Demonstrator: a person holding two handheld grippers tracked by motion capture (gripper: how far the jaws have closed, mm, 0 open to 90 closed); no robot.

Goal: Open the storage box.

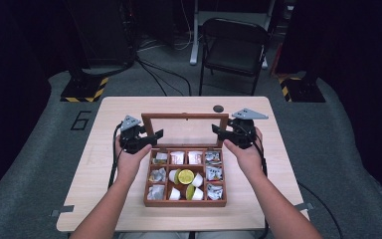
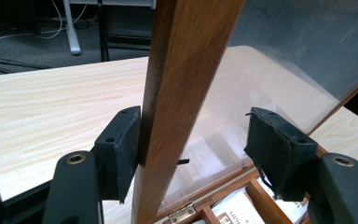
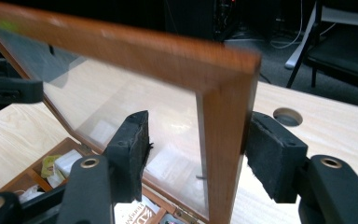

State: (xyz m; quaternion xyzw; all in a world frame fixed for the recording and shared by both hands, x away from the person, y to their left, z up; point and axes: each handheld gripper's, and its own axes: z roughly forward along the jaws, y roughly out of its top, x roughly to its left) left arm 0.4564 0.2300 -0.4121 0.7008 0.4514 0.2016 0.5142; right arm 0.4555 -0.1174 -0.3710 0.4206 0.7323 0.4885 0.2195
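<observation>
A wooden compartment box (image 1: 184, 203) sits mid-table, its glass lid (image 1: 184, 116) standing upright at the back. The compartments hold foil packets (image 1: 214, 173), paper sachets and small white and lime-topped cups (image 1: 185, 177). My left gripper (image 1: 156, 135) straddles the lid's left wooden rail (image 2: 182, 70). One pad (image 2: 123, 144) rests against the wood and the other stands off from the glass, so the left gripper (image 2: 193, 144) is open. My right gripper (image 1: 216, 130) straddles the lid's right rail (image 3: 221, 140) the same way. The outer pad (image 3: 272, 156) is at the wood with a gap on the glass side, leaving the right gripper (image 3: 200, 154) open.
The light wooden table (image 1: 119, 199) has a round cable hole (image 1: 218, 108) behind the lid. A black folding chair (image 1: 234, 45) stands beyond the far edge, with cables on the grey floor. The person's forearms come in on both sides of the box.
</observation>
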